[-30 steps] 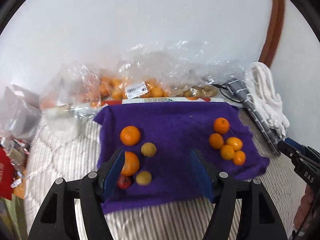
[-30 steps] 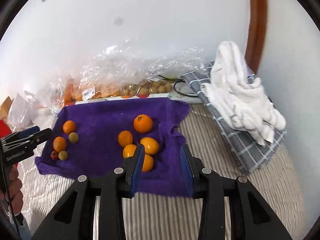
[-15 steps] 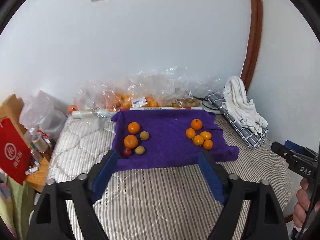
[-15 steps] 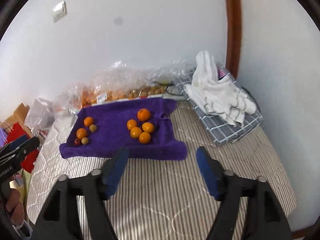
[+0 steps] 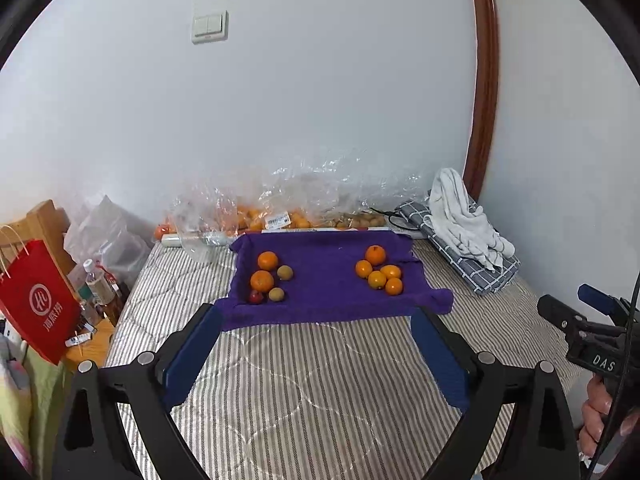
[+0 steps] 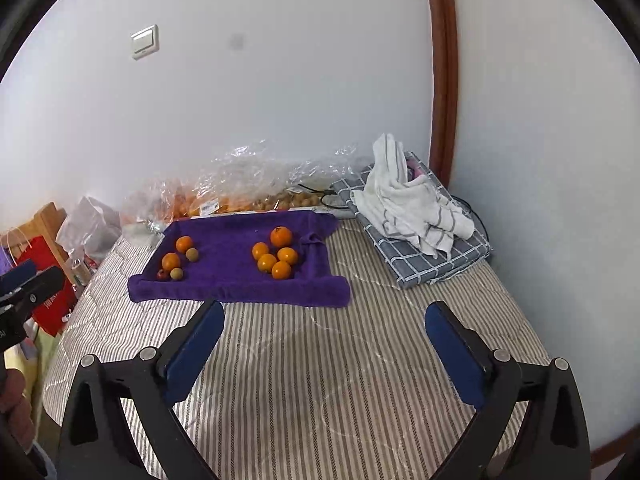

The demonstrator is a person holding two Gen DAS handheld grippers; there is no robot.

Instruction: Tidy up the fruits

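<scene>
Purple towel [image 5: 332, 292] at frame centre carries two fruit clusters: five oranges [image 5: 379, 274] right, mixed fruit [image 5: 269, 277] left. Plastic bags [image 5: 280, 208] behind, folded cloths [image 5: 468, 236] right. Left gripper [image 5: 316, 344] and right gripper [image 6: 324, 340] spread wide, empty, above striped mattress [image 5: 320, 380].

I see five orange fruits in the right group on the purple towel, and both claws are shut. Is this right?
Not quite. The five orange fruits on the purple towel are right, but both claws are open: the left claw in the left wrist view, the right claw in the right wrist view, holding nothing.
</scene>
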